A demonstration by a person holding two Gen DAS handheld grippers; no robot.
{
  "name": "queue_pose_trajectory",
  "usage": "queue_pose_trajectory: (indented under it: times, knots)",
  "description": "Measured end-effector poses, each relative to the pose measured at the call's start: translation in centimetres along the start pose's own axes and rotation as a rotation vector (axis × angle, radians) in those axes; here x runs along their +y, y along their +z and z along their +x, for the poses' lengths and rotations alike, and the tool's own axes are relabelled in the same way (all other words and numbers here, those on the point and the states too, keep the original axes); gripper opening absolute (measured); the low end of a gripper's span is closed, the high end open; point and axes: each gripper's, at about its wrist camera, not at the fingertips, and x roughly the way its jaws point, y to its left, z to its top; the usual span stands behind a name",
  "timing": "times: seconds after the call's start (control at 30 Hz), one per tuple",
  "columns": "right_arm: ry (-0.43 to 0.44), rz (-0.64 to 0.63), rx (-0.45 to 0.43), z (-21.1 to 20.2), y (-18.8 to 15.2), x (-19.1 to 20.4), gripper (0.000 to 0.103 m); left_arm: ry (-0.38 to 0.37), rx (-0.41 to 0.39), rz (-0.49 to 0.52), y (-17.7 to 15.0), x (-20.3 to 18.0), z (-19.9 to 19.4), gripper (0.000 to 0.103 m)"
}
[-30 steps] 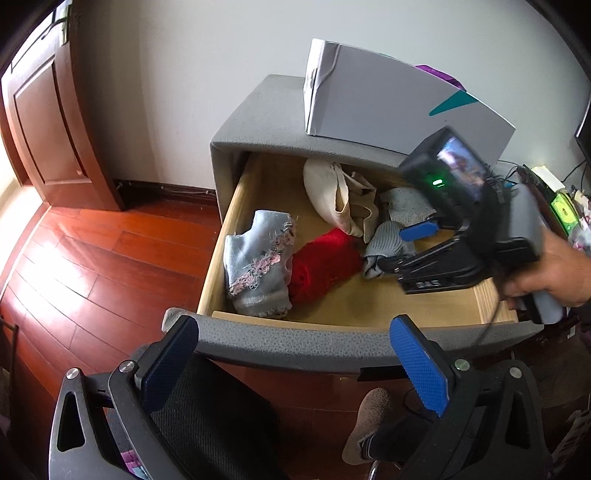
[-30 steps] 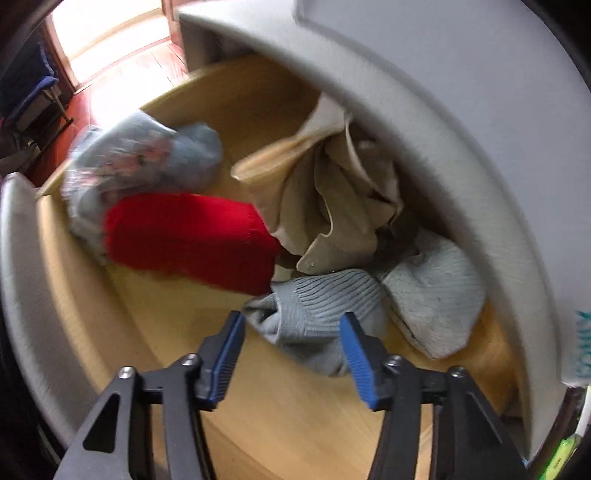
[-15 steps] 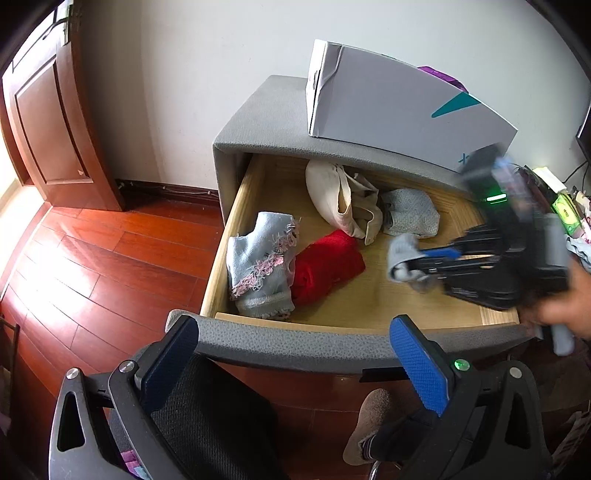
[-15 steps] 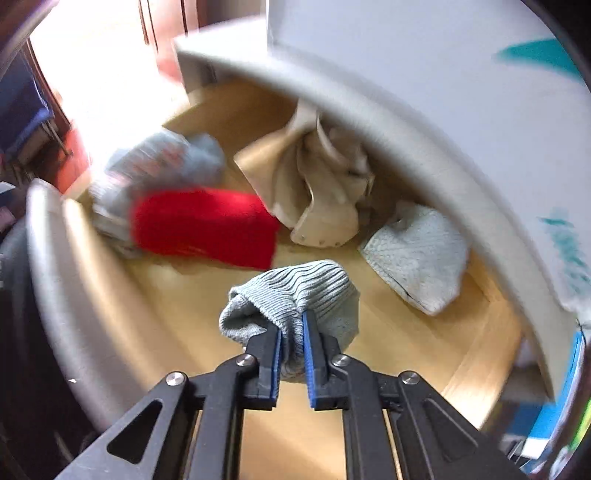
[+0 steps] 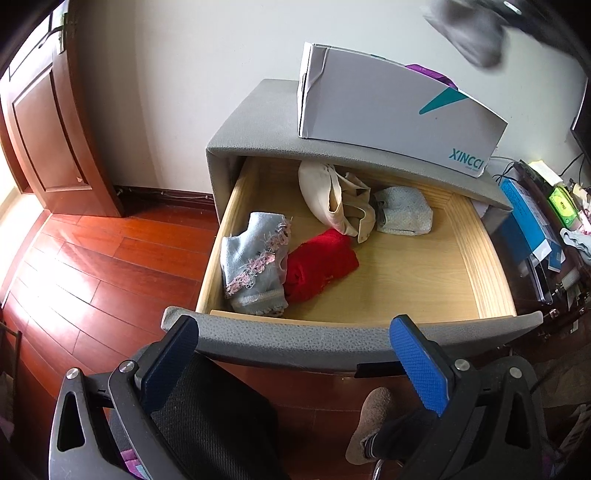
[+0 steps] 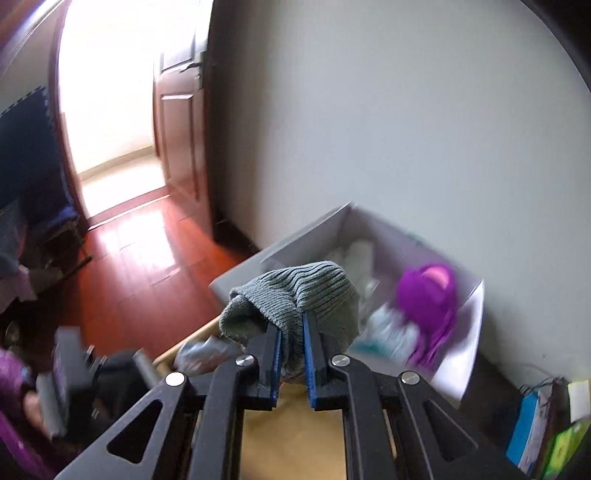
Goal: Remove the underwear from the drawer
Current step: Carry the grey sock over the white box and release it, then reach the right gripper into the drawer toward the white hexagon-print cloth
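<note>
Red-brown wood floor (image 5: 110, 258) and a plain pale wall (image 5: 203, 55) sit around a grey cabinet (image 5: 255, 122) with its drawer (image 5: 469, 258) pulled out.

The grey ribbed underwear (image 6: 295, 295) is out of the drawer, up in the air. The right tool (image 6: 291, 354) has its two blue pads squeezed tight on the bunched cloth. The tool points up and away, toward the wall, above the white box (image 6: 461, 354). In the left wrist view the same cloth shows as a blurry grey shape at the far right top corner (image 5: 469, 33).

The left tool (image 5: 295, 362) is wide open and holds nothing. It hangs near the grey front edge of the drawer, with one blue pad (image 5: 166, 362) on the left and one (image 5: 421, 369) on the right.

Inside the drawer a light blue piece with pink lace (image 5: 255, 266) lies at the near left. A red piece (image 5: 321, 266) touches it on the right. A cream piece (image 5: 340, 203) lies at the far side, and a pale grey piece (image 5: 404, 216) lies just beside it on the right.

The white box (image 5: 388, 110) stands on top of the cabinet. A purple thing (image 6: 428, 295) is inside the box. A dark wood door (image 5: 44, 136) is at the far left. A cluttered worktop (image 5: 546, 236) is at the right. A foot in a slipper (image 5: 369, 424) shows on the floor below the drawer.
</note>
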Motion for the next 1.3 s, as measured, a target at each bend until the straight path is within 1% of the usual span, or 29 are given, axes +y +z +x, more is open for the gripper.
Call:
queue_pose_trajectory:
  times: [0.03, 0.07, 0.1, 0.13, 0.17, 0.2, 0.27, 0.3, 0.37, 0.5, 0.57, 0.63, 0.67, 0.7, 0.73, 0.77, 0.8, 0.87, 0.9, 0.93, 0.97, 1.0, 1.03, 1.07, 1.1, 1.13, 1.2, 1.23, 1.3]
  knots:
    - [-0.004, 0.014, 0.001, 0.4, 0.7, -1.0, 0.010, -0.002, 0.004, -0.001, 0.0, 0.0, 0.0, 0.103]
    - [-0.006, 0.024, 0.012, 1.7, 1.5, -1.9, 0.010, -0.003, 0.006, -0.002, 0.0, 0.0, 0.1, 0.103]
    - [-0.017, 0.030, 0.037, 3.6, 2.7, -2.9, 0.010, -0.003, 0.007, -0.002, 0.0, 0.1, 0.1, 0.103]
    - [-0.025, 0.037, 0.048, 4.2, 2.7, -3.8, 0.010, -0.003, 0.006, -0.001, 0.0, 0.0, 0.0, 0.103]
    - [-0.023, 0.049, 0.066, 5.2, 3.7, -4.8, 0.010, -0.003, 0.005, -0.001, 0.0, 0.0, 0.1, 0.103]
    - [-0.021, 0.060, 0.094, 7.0, 4.3, -5.6, 0.010, -0.003, 0.003, 0.001, 0.0, 0.0, 0.1, 0.103]
    - [-0.058, 0.080, 0.124, 10.6, 4.8, -7.4, 0.010, -0.007, 0.004, 0.004, 0.0, 0.0, 0.2, 0.103]
    - [-0.049, 0.102, 0.138, 12.0, 5.1, -8.2, 0.010, -0.008, 0.006, 0.009, 0.0, 0.0, 0.3, 0.103]
    - [-0.064, 0.128, 0.165, 14.2, 5.3, -9.1, 0.010, -0.010, 0.013, 0.012, 0.0, 0.0, 0.5, 0.103]
    - [-0.145, 0.135, 0.239, 18.6, 5.1, -10.3, 0.011, -0.017, 0.024, 0.001, 0.1, 0.2, 0.7, 0.103]
    - [-0.155, 0.151, 0.247, 19.5, 4.6, -10.8, 0.015, -0.021, 0.026, -0.006, 0.2, 0.3, 0.7, 0.103]
    - [-0.164, 0.181, 0.250, 20.0, 4.3, -11.4, 0.022, -0.019, 0.028, -0.011, 0.2, 0.4, 0.8, 0.103]
    - [-0.173, 0.183, 0.240, 19.9, 4.2, -11.6, 0.023, -0.016, 0.028, -0.012, 0.2, 0.5, 0.9, 0.103]
    - [-0.193, 0.178, 0.194, 18.9, 4.2, -11.5, 0.024, -0.016, 0.028, -0.012, 0.2, 0.5, 0.9, 0.103]
    - [-0.204, 0.177, 0.153, 17.7, 4.3, -11.2, 0.030, -0.016, 0.030, -0.012, 0.2, 0.5, 0.9, 0.103]
    - [-0.209, 0.186, 0.090, 16.0, 4.2, -11.0, 0.036, -0.016, 0.031, -0.011, 0.2, 0.5, 0.9, 0.103]
    - [-0.197, 0.199, 0.039, 14.6, 4.1, -10.8, 0.035, -0.016, 0.032, -0.009, 0.1, 0.5, 0.9, 0.103]
    - [-0.106, 0.207, -0.090, 10.4, 3.0, -9.3, 0.036, -0.014, 0.027, -0.005, 0.1, 0.3, 0.8, 0.103]
    - [-0.052, 0.191, -0.138, 8.3, 2.0, -7.9, 0.036, -0.013, 0.020, 0.001, 0.1, 0.2, 0.7, 0.103]
    - [0.003, 0.163, -0.165, 6.5, 0.7, -6.2, 0.036, -0.011, 0.017, 0.005, 0.1, 0.1, 0.6, 0.103]
    - [0.066, 0.122, -0.167, 5.1, -0.9, -4.2, 0.038, -0.010, 0.016, 0.007, 0.0, 0.1, 0.6, 0.103]
    - [0.112, 0.087, -0.148, 4.4, -2.3, -2.6, 0.038, -0.008, 0.017, 0.006, 0.0, 0.1, 0.5, 0.103]
    - [0.168, 0.038, -0.106, 4.3, -4.0, -0.7, 0.038, -0.008, 0.020, 0.004, -0.1, 0.1, 0.5, 0.103]
    - [0.202, -0.013, -0.053, 4.6, -5.5, 1.0, 0.038, -0.008, 0.022, 0.002, -0.1, 0.2, 0.5, 0.103]
    - [0.217, -0.080, 0.019, 5.3, -7.4, 2.8, 0.038, -0.006, 0.023, -0.002, -0.2, 0.2, 0.4, 0.103]
    - [0.214, -0.149, 0.092, 6.5, -9.2, 4.3, 0.038, -0.003, 0.021, -0.003, -0.2, 0.2, 0.3, 0.103]
    - [0.222, -0.245, 0.218, 9.3, -12.0, 6.5, 0.038, 0.009, 0.010, -0.002, -0.2, 0.1, -0.1, 0.103]
    - [0.226, -0.269, 0.246, 10.1, -12.7, 7.1, 0.038, 0.014, 0.006, 0.000, -0.2, 0.1, -0.3, 0.103]
    - [0.177, -0.314, 0.289, 12.2, -13.9, 7.8, 0.038, 0.021, -0.004, 0.009, -0.2, -0.1, -0.9, 0.103]
